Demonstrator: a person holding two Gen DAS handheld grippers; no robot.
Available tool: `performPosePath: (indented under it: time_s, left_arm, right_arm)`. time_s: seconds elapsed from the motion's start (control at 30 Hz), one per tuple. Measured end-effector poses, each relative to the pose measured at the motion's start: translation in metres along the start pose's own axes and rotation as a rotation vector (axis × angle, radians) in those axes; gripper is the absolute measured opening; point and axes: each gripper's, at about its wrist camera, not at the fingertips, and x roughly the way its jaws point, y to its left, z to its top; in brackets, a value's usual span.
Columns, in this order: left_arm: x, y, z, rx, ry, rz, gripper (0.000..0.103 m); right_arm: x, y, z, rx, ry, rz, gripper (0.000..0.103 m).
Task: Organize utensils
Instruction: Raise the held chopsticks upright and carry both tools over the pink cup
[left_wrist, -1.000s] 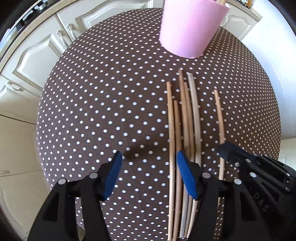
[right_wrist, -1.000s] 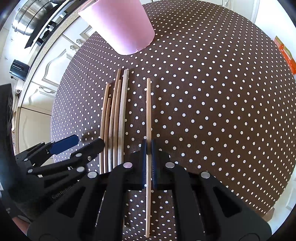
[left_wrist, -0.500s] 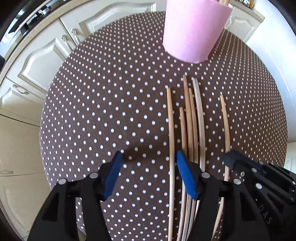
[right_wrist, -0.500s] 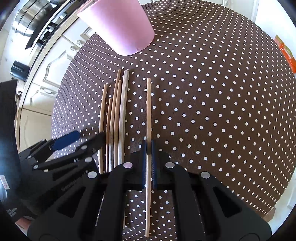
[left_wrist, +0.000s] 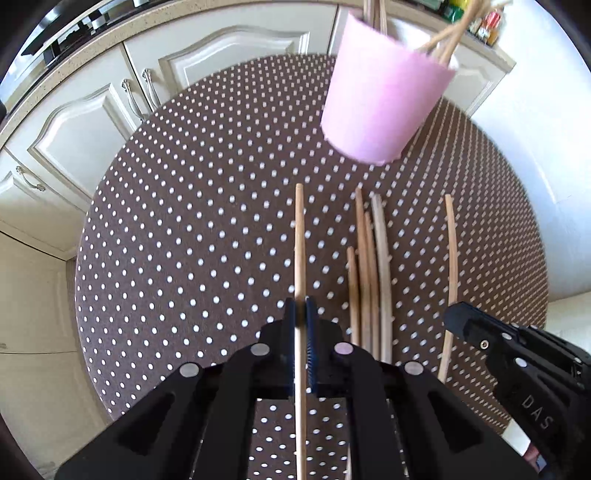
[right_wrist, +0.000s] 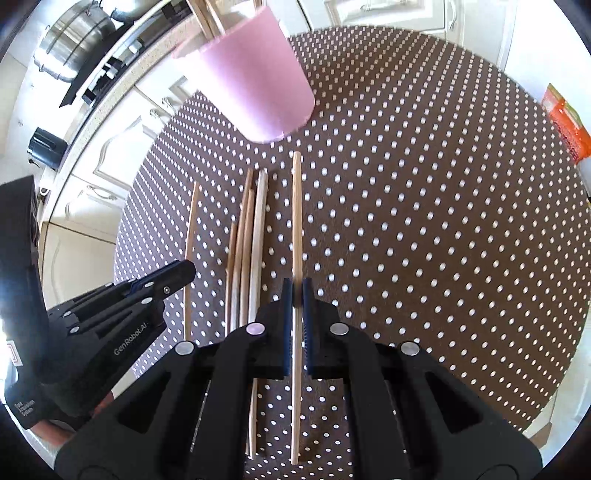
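A pink cup (left_wrist: 380, 107) stands at the far side of the round dotted table (left_wrist: 192, 229) with several wooden chopsticks in it. My left gripper (left_wrist: 301, 317) is shut on one wooden chopstick (left_wrist: 299, 236), lifted off the cloth. My right gripper (right_wrist: 294, 302) is shut on another chopstick (right_wrist: 296, 221). Between them several loose chopsticks (left_wrist: 369, 266) lie side by side on the cloth; they also show in the right wrist view (right_wrist: 247, 240). The cup (right_wrist: 255, 77) is ahead and left in the right wrist view.
White kitchen cabinets (left_wrist: 92, 110) run behind the table at the left. A steel pot (right_wrist: 74, 40) sits on the counter. An orange packet (right_wrist: 565, 125) lies off the table's right edge. The table's rim curves close on all sides.
My left gripper has closed on the leftmost chopstick and raised it away from the bundle. My right gripper, still shut on its chopstick, has lifted too; the cup now shows its rim.
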Motion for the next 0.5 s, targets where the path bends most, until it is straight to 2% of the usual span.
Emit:
performPosePath:
  time_s: [0.5]
  left_arm:
    - [-0.072,0.008,0.035,-0.012,-0.26,-0.047,0.006]
  right_arm:
    - [-0.063,0.007,0.028,-0.016,-0.191,-0.006,0.005]
